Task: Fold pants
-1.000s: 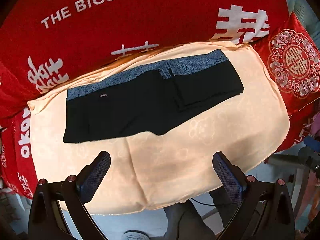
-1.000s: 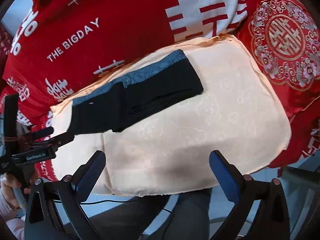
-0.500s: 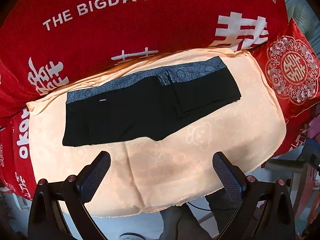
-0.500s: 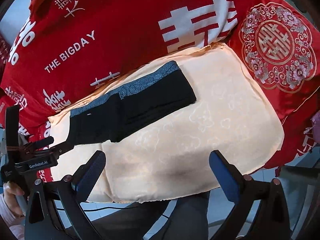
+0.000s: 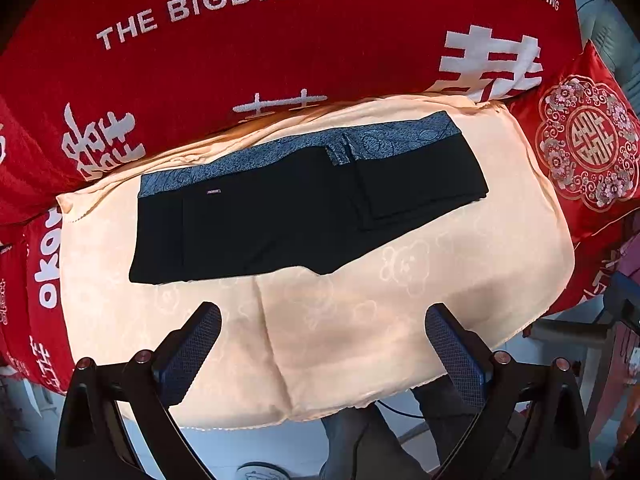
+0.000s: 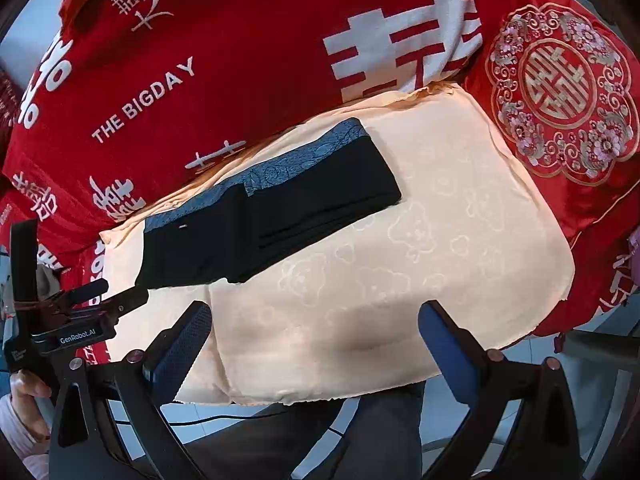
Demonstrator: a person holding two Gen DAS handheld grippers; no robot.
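Observation:
The black pants (image 5: 296, 208) with a blue-grey patterned waistband lie folded flat on a peach cloth (image 5: 340, 320); their right end is doubled over on itself. They also show in the right wrist view (image 6: 272, 208). My left gripper (image 5: 324, 344) is open and empty, held back over the cloth's near edge, apart from the pants. My right gripper (image 6: 316, 340) is open and empty, also near the front edge. The left gripper shows at the left in the right wrist view (image 6: 80, 312).
A red blanket (image 5: 280, 48) with white lettering lies behind the cloth. A red embroidered cushion (image 5: 588, 148) sits at the right. Floor, a cable and the person's legs (image 6: 320, 440) are below the front edge.
Both grippers have drawn back and up from the pants, so the cloth and pants look smaller and farther. The pants have not moved. Both stay open.

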